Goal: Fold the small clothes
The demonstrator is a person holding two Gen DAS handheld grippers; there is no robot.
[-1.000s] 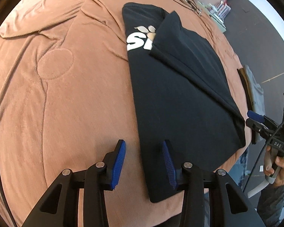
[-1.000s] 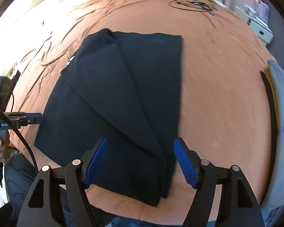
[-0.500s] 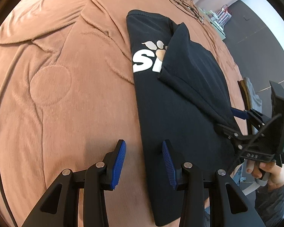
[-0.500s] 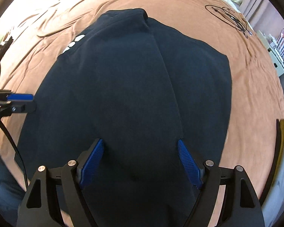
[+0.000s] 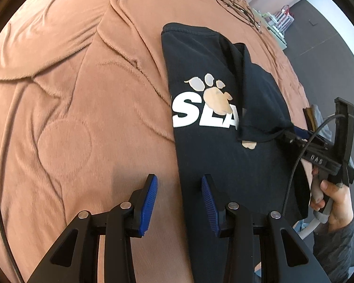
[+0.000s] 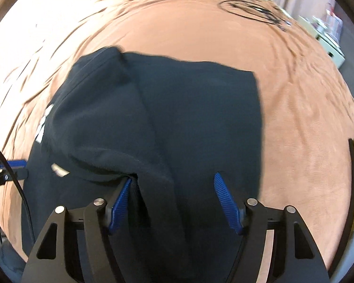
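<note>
The black t-shirt (image 5: 224, 165) lies lengthwise on the brown blanket (image 5: 82, 94), long axis running away from both grippers. The right gripper (image 6: 174, 195) is nearer the folded-over flap, jaws closing with fabric between them, not yet pinched. The left gripper (image 5: 179, 200) is parted, straddling the shirt's side edge and gripping nothing.

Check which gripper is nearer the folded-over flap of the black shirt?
Right. The right gripper is at the flap, its jaws closing around the flap's lower edge. The left gripper hovers open over the shirt's left edge, apart from the flap.

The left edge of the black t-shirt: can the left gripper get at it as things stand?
Probably yes. The left gripper is open right over the edge of the black t-shirt, with only bare blanket beside it and nothing between.
</note>
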